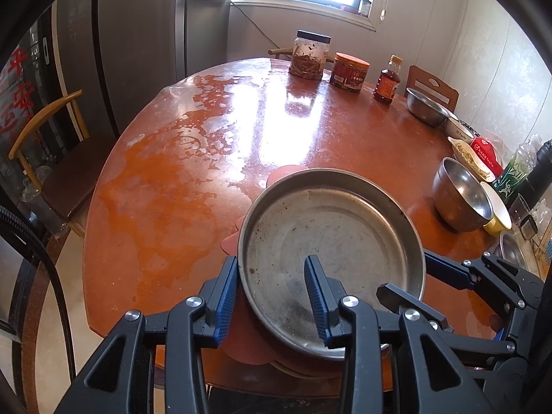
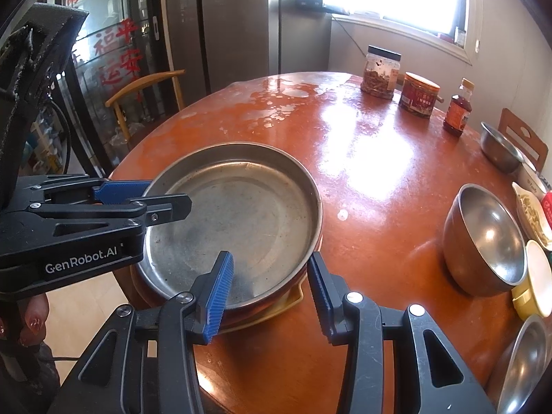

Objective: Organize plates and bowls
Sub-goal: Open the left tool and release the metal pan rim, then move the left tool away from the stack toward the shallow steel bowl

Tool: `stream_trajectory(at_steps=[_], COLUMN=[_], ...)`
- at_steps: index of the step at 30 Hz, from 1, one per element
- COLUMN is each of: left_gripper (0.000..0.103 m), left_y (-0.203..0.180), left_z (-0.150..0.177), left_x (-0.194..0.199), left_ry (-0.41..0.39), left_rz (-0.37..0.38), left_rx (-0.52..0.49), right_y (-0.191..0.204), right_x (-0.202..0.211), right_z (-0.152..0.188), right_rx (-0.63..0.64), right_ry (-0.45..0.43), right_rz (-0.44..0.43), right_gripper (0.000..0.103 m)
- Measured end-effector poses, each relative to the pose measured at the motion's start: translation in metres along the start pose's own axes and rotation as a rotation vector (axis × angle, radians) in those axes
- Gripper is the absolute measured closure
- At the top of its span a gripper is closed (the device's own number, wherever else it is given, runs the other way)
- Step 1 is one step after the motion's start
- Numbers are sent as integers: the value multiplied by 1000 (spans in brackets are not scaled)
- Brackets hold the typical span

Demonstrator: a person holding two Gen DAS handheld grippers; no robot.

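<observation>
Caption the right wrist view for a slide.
Both tongs, right and left, straddle the rim of a steel pan stacked on plates at the round table's edge.

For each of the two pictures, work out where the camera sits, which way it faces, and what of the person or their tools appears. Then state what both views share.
Left wrist: rides the left gripper, looking down across the round table; its fingers straddle the steel pan's near-left rim; the right gripper shows at right.
Right wrist: rides the right gripper, straddling the pan's near-right rim; the left gripper and fingertips show.
Shared: pan, jars, steel bowl, window.
</observation>
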State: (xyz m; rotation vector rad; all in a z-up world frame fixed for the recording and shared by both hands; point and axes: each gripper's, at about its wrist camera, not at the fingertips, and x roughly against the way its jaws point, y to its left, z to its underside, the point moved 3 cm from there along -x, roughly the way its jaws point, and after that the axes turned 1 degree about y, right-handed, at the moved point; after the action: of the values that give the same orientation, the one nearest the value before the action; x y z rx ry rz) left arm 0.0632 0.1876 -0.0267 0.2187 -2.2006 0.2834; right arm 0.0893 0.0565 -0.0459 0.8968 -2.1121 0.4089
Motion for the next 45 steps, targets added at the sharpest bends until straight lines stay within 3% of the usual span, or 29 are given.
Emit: stream_trajectory(at_steps=[14,21,33,45], left_gripper=[60,57,51,43], left_y=[-1,-5,-7,-7], left_z=[-2,-2,-1,-2], left_x=[10,15,23,40], left_ry=[-28,-39,-56,-110], left_rz=[1,-6,-14,-9], left_rx=[1,-5,-3,12], right_y=[-6,-8,-12,-16], right_x=[7,13,21,33], right_z=[3,4,7,11], right_rx=[-41,-65,-86,-106], right_ry=[-4,-15,-22,-48], right_rz=[-4,-7,-7,6], right_gripper=[54,45,44,39])
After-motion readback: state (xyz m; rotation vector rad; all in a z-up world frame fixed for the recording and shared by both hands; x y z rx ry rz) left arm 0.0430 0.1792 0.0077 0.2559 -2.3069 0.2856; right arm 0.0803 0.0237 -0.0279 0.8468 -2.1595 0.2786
